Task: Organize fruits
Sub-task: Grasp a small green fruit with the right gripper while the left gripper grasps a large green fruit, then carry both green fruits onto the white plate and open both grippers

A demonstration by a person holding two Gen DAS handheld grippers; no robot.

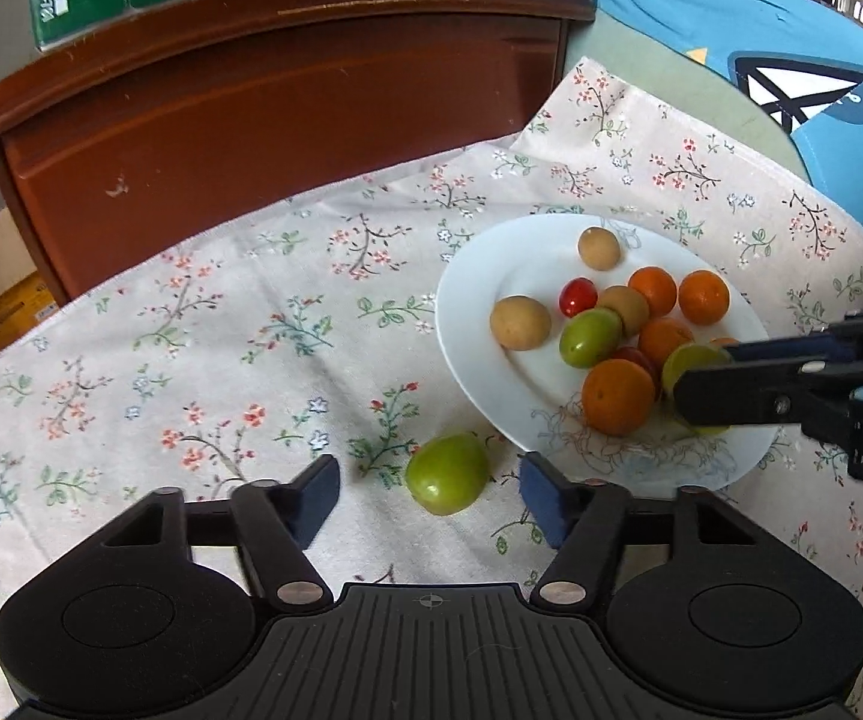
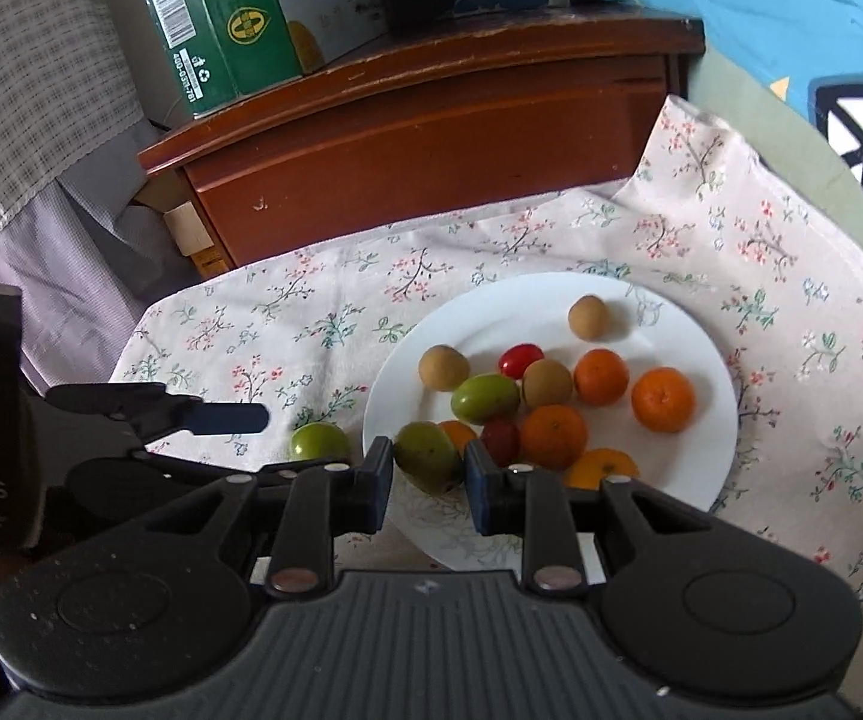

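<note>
Black two-finger left gripper (image 1: pixel 429 495), with blue pads, is standing wide open just above the floral tablecloth (image 1: pixel 191 360), gripping nothing. Between its spread fingers, nearer the right-hand one and touching neither, a loose green round fruit (image 1: pixel 447 473) is lying on the cloth, just beside the near-left rim of the white ceramic plate (image 1: pixel 467 324).

Black right gripper (image 2: pixel 428 471) is reaching over the plate's near rim, its jaws standing on either side of a green oval fruit (image 2: pixel 427 456) at the near-left edge of the plate; whether the pads are pressing on the fruit or only flanking it cannot be told. In the left wrist view this gripper is entering from the right and partly covering that fruit.

Farther out on the plate are lying another green fruit (image 2: pixel 485 398), small orange mandarins (image 2: pixel 662 399), three tan-brown round fruits (image 2: pixel 443 367), and a red cherry tomato (image 2: pixel 520 360); a darker red fruit (image 2: pixel 500 439) is lying just beyond the right gripper's fingers.

Beyond the cloth a reddish-brown wooden cabinet (image 2: pixel 431 138) is carrying a green cardboard box (image 2: pixel 215 18). At right, a blue printed fabric (image 2: pixel 791 18) is showing.
</note>
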